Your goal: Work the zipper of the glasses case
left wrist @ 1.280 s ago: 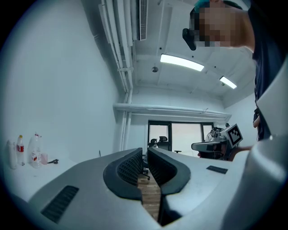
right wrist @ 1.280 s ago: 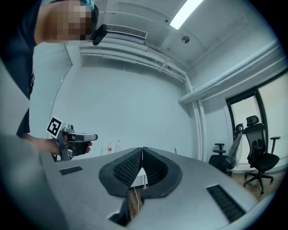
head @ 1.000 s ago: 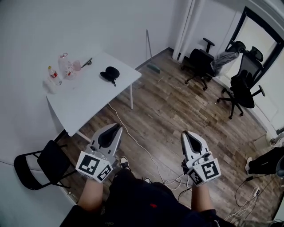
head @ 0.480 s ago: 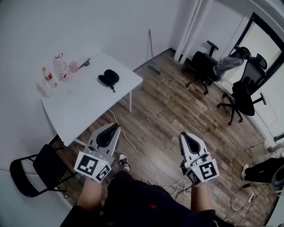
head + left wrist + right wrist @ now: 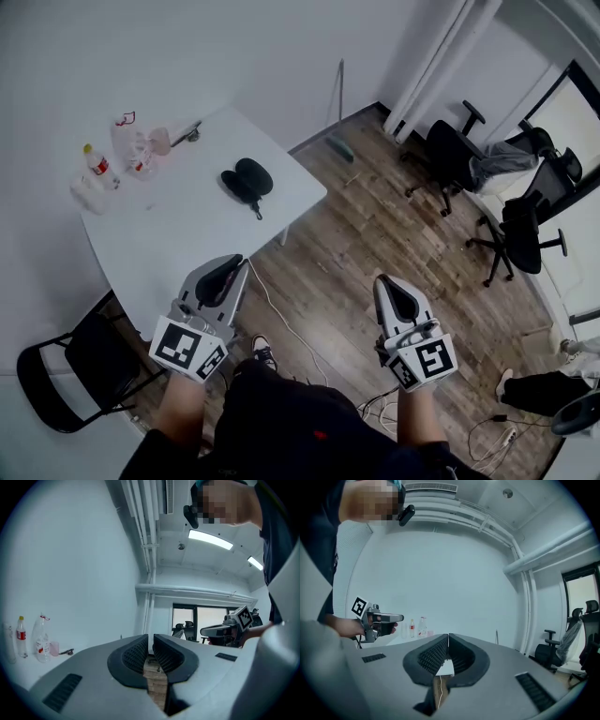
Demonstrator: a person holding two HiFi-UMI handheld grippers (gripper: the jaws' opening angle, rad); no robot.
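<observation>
Head view: the left gripper [image 5: 240, 263] and right gripper [image 5: 382, 279], each grey with black ribbed pads and a marker cube at the rear, are held out level above a wood-plank floor [image 5: 375, 225]. The glasses case [image 5: 247, 178], black and formed of two rounded lobes with a short strap trailing toward the near side, lies on the far right part of the white table [image 5: 187, 248], well apart from both grippers. Whether its zipper is open cannot be told at this size.

Only this view shows the case. It also shows a black folding chair [image 5: 52, 375] near left and black office chairs [image 5: 452, 155] far right.

Left gripper view: the jaws stand together with nothing between them. At far left are two clear plastic bottles [image 5: 41, 641], one of them red-labelled with a yellow cap, and a pink cup [image 5: 55, 648]. Their contents cannot be made out. This view alone shows the lit ceiling lamp [image 5: 211, 540] and the window [image 5: 201, 620].

Right gripper view: the jaws meet, holding nothing. A sliver of white table edge and a thin white cable [image 5: 439, 693] show in the gap below the pads.
</observation>
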